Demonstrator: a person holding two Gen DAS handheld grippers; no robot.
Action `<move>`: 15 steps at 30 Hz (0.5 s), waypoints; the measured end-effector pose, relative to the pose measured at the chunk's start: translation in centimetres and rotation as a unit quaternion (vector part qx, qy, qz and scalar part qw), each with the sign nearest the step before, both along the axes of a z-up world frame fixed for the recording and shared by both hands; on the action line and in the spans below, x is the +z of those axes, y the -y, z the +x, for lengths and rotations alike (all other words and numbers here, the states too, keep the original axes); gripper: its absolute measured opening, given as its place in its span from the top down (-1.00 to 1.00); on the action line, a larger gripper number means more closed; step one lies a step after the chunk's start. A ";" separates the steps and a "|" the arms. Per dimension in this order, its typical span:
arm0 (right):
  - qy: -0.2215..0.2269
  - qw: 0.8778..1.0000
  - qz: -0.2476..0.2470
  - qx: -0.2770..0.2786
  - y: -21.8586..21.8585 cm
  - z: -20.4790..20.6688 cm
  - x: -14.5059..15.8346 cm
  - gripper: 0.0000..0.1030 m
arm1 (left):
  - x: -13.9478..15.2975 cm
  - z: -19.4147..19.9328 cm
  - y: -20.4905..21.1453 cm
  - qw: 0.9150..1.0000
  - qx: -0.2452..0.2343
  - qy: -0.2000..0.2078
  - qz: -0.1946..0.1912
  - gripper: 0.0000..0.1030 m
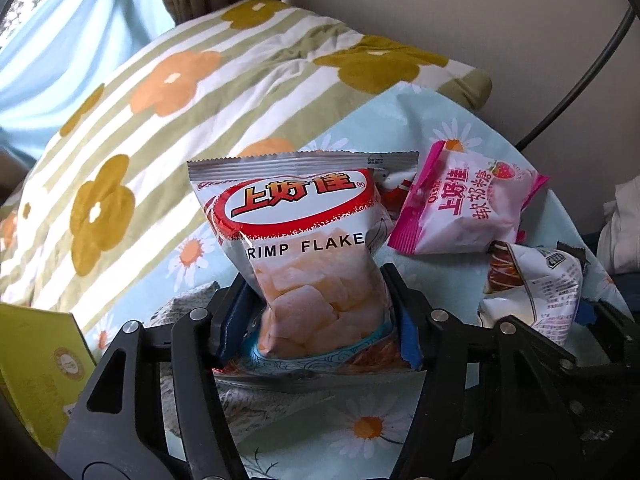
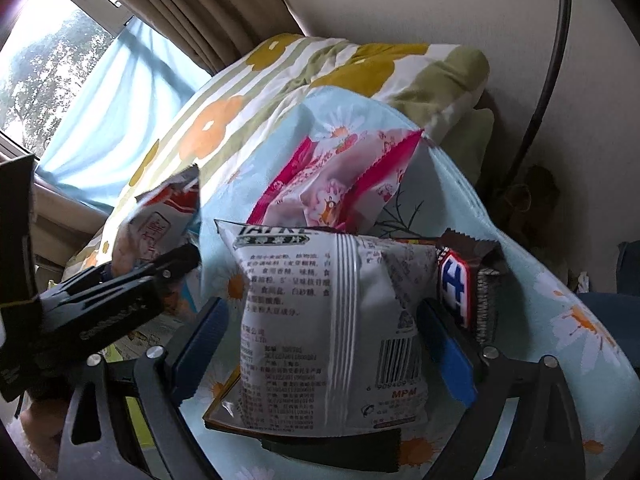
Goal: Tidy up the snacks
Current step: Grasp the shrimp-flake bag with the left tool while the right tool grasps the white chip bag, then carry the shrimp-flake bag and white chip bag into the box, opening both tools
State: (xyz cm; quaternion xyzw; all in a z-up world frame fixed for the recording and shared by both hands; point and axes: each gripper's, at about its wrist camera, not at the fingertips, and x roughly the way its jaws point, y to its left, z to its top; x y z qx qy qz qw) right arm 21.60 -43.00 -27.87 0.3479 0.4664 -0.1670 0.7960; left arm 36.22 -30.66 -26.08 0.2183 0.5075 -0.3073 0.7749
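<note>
My left gripper (image 1: 320,316) is shut on a shrimp flakes bag (image 1: 308,240), white and red, held upright above the daisy-print blue cloth (image 1: 360,420). A pink strawberry candy pack (image 1: 468,208) lies behind it to the right. A white snack bag (image 1: 536,288) with a chocolate picture lies further right. In the right wrist view my right gripper (image 2: 328,340) has its blue pads on both sides of the white snack bag (image 2: 332,320); the jaws look closed on it. A dark candy bar (image 2: 464,280) sits right of it, the pink pack (image 2: 340,188) behind, the left gripper (image 2: 120,292) at left.
A floral striped pillow (image 1: 192,92) lies behind the snacks, against a beige wall and curtains. A yellow-green box (image 1: 36,368) sits at the lower left. A thin black pole (image 2: 556,60) curves up on the right.
</note>
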 end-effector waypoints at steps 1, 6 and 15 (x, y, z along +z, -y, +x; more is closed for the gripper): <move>-0.002 1.000 0.004 0.001 0.0 0.1 -0.2 -0.53 | 0.1 0.0 -0.1 1.000 0.002 0.000 0.000 -0.12; -0.016 1.000 0.012 0.023 -0.1 0.2 -0.6 -0.21 | 0.8 -0.5 -0.8 1.000 0.017 0.000 -0.004 -0.12; 0.010 0.998 -0.001 0.064 -0.7 -0.4 1.8 -0.15 | 3.5 -1.9 -2.6 0.998 0.054 0.009 -0.022 -0.12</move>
